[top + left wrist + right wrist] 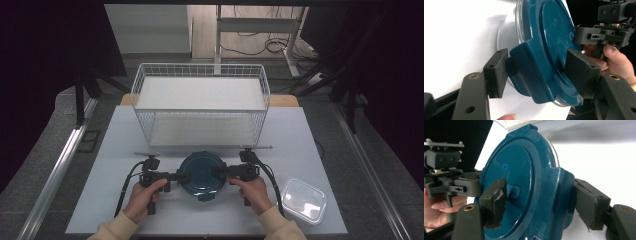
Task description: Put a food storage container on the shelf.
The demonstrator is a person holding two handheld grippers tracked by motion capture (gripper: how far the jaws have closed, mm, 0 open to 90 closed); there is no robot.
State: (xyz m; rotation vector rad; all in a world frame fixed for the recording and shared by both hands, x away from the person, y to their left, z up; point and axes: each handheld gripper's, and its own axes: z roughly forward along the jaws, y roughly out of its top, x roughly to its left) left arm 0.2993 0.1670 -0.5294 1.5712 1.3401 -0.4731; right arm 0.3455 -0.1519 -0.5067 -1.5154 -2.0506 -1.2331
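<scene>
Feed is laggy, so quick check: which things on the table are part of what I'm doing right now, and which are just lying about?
In the job:
- round teal-lidded container
- left tongs, jaws around its left latch tab
- right tongs, jaws around its right latch tab

Lying about:
- white wire basket, behind the container
- clear rectangular box, at the right
- white table

Round container with a dark teal lid, lid clipped on, with chunky latch tabs sticking out around the rim. It sits flat on the table just in front of the white wire basket, roughly centred on it. A clear bowl rim peeks out from under the lid.
</scene>
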